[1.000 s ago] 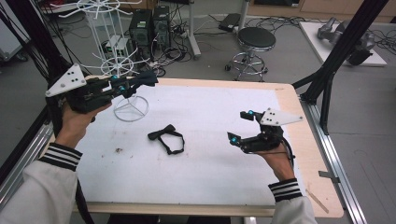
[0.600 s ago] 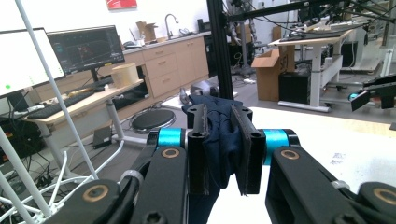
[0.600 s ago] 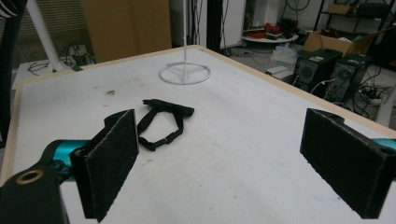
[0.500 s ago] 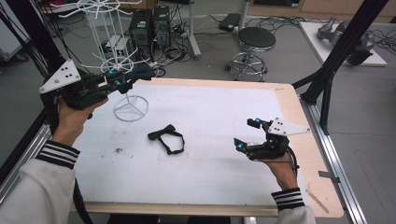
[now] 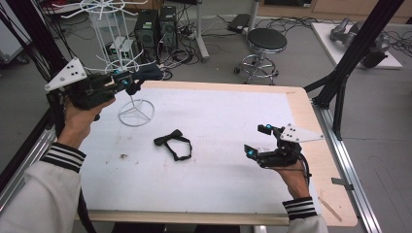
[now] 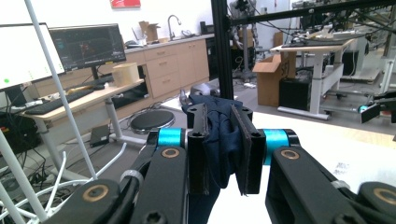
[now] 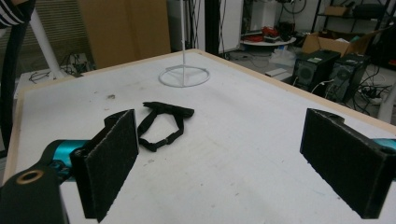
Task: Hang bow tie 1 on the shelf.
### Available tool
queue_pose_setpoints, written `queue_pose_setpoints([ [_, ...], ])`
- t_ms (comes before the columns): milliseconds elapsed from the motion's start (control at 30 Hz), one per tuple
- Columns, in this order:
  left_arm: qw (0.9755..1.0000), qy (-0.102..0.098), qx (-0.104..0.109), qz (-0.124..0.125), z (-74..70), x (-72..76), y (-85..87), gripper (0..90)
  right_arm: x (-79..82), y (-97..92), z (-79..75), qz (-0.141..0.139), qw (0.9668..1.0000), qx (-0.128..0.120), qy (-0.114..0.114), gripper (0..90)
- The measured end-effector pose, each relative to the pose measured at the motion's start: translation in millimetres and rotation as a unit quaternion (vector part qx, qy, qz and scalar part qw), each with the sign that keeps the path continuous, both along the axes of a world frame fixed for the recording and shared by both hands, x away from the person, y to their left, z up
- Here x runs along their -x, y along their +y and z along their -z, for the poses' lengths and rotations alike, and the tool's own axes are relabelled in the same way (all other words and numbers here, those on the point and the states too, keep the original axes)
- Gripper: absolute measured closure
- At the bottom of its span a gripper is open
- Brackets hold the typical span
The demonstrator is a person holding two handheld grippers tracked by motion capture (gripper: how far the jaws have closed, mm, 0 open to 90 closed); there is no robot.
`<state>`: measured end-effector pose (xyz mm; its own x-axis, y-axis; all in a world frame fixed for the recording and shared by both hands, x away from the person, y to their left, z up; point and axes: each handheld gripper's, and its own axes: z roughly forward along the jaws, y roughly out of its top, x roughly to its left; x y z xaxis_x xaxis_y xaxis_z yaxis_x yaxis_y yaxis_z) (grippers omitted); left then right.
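A: High view first: the left gripper [image 5: 141,77], at the upper left of the frame, is clamped on a dark blue cloth item [image 5: 148,72] right beside the white wire rack [image 5: 127,73]. What do you make of that?

B: Left gripper view agrees: the blue fabric [image 6: 218,135] is pinched between the 2 pads, bunched up, with a white rack rod [image 6: 60,88] running up the left of the frame. I'd judge it is about to be hung, but it is not on a hook yet.

A: And the right gripper [image 5: 256,140]?

B: Low at the right of the frame, jaws spread wide, nothing between them. In the right gripper view the black bow tie [image 7: 163,122] lies flat on the desk [image 7: 261,140] ahead of it, untouched.

A: So how far along?

B: 1 piece is lifted and held at the rack; the bow tie at the centre of the desk is left to pick up. Roughly midway, I'd say.
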<state>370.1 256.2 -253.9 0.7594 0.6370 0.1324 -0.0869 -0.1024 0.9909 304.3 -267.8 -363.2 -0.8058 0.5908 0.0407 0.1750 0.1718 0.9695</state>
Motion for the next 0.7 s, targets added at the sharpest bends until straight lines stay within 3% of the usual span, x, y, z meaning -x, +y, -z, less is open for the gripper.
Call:
queue_pose_setpoints([
  [700, 0.999, 0.028, 0.012, -0.033, 20.8, -4.0, 29.6, 77.0, 10.3, -7.1, 11.7, 0.014, 0.9998, -0.008, 0.006, 11.0],
])
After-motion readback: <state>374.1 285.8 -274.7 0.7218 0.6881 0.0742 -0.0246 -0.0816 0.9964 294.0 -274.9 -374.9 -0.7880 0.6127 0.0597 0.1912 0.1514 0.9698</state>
